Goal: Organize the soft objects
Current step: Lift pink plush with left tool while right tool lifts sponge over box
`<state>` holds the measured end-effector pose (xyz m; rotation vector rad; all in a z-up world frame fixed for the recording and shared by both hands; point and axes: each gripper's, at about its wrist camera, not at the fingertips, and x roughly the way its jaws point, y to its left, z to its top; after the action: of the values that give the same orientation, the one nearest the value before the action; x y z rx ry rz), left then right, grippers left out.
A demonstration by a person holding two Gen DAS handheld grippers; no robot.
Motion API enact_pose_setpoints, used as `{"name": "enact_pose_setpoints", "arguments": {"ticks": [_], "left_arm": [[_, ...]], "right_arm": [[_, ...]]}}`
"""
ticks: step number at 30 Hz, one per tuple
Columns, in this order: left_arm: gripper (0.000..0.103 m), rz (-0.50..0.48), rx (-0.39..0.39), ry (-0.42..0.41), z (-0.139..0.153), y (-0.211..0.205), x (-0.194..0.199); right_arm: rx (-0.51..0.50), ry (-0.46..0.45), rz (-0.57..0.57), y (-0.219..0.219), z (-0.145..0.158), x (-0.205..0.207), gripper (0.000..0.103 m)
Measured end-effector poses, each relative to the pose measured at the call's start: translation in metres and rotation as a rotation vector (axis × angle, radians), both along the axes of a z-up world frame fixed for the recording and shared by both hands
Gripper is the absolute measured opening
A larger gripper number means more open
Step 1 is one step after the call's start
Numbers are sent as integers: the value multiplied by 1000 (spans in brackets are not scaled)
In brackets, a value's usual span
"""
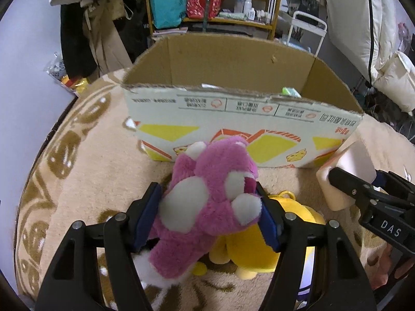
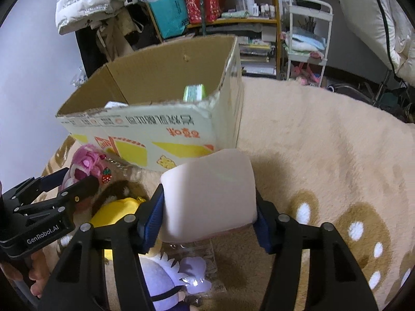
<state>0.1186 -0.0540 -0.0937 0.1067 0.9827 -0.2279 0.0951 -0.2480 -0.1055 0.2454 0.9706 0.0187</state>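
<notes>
My left gripper is shut on a pink-and-white plush bear and holds it above the rug, in front of the open cardboard box. A yellow plush lies under it. My right gripper is shut on a pale pink soft block, held near the box's right front corner. The block and right gripper also show in the left wrist view. The pink bear shows at the left in the right wrist view.
The box holds a green-white packet and a white item. A white-purple plush in clear wrapping lies on the beige patterned rug. Shelves, hanging coats and a white cart stand behind.
</notes>
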Motion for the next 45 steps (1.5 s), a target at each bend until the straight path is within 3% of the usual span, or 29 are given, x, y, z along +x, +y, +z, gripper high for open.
{"name": "enact_pose_setpoints", "arguments": {"ticks": [10, 15, 21, 34, 45], "left_arm": [[68, 36, 28, -137, 31, 10, -26], [68, 40, 40, -287, 58, 14, -43], [68, 41, 14, -411, 82, 19, -54], [69, 45, -22, -561, 106, 22, -44], [69, 52, -34, -614, 105, 13, -20]], "right_arm": [[-12, -127, 6, 3, 36, -21, 63], [-18, -215, 13, 6, 57, -31, 63], [-27, -312, 30, 8, 76, -33, 63], [-46, -441, 15, 7, 98, -16, 63], [-136, -529, 52, 16, 109, 6, 63]]}}
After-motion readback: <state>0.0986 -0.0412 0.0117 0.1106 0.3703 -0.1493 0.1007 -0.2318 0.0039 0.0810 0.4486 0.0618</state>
